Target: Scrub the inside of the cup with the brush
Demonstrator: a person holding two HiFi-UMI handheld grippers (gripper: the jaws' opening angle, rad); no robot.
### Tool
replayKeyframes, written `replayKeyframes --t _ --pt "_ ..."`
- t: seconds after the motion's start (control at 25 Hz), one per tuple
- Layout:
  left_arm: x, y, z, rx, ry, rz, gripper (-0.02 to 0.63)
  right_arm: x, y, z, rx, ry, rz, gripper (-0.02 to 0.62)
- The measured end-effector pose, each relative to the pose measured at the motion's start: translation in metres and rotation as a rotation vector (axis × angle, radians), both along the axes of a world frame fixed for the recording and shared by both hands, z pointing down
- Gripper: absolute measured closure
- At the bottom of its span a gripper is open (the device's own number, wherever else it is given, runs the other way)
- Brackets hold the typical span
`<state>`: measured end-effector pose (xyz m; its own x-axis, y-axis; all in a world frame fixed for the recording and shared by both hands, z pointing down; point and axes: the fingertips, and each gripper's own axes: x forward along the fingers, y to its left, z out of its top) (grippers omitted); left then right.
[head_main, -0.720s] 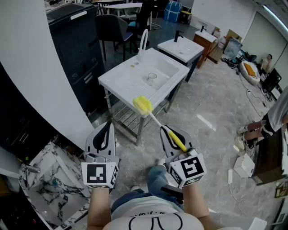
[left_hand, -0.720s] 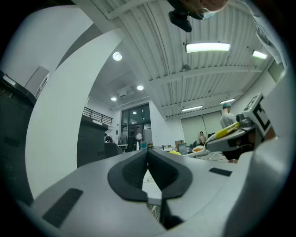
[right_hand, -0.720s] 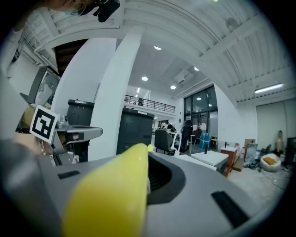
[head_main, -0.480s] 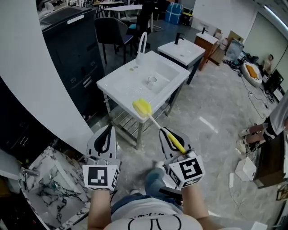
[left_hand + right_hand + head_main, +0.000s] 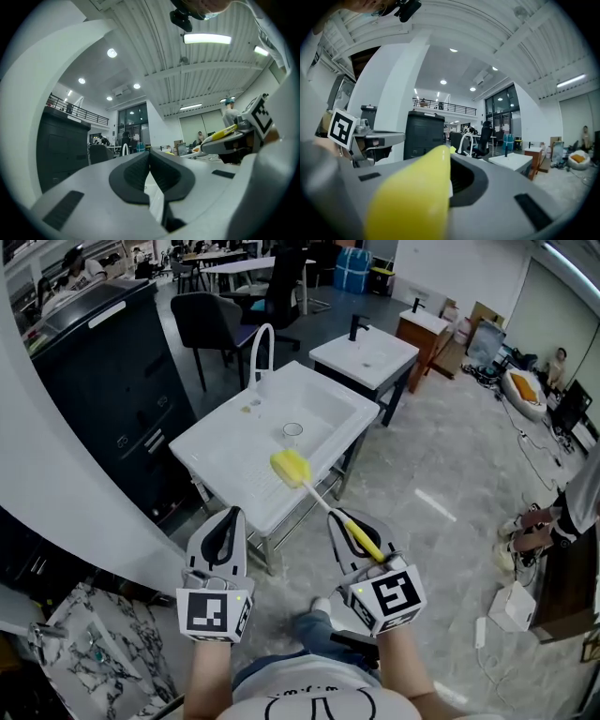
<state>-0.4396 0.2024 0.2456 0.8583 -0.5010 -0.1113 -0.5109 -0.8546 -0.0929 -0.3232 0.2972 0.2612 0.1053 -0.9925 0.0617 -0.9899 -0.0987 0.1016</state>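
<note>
Left tool: clenched shut, nothing in it.
Right tool: grips the brush by its handle, yellow head pointing at the sink.
Cup: upright in the basin, near the middle.
Change: the sink looks closer now, so the person is walking up to it. No scrubbing yet.
</note>
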Motion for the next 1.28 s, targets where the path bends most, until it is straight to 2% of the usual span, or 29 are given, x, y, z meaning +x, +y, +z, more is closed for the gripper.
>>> replayKeyframes --t 0.28,0.52,0.96,1.28 --pt "0.096 -0.019 -0.006 -0.018 0.015 -0.029 0.589 0.097 -0.015 -0.005 -0.017 0.013 -0.031 0.554" --pt "0.152 -0.035 -0.003 -0.024 0.006 -0.081 0.589 0.164 -0.028 -0.004 -0.025 0.019 -0.053 0.554" --pt "0.218 -0.086 0.017 -0.053 -0.045 -0.108 0.589 0.235 -0.065 0.014 -0.049 -0.008 -0.044 0.554" --pt "0.27 -0.149 0.044 -0.101 -0.061 -0.133 0.589 0.288 -0.127 0.034 -0.089 -0.025 -0.072 0.554"
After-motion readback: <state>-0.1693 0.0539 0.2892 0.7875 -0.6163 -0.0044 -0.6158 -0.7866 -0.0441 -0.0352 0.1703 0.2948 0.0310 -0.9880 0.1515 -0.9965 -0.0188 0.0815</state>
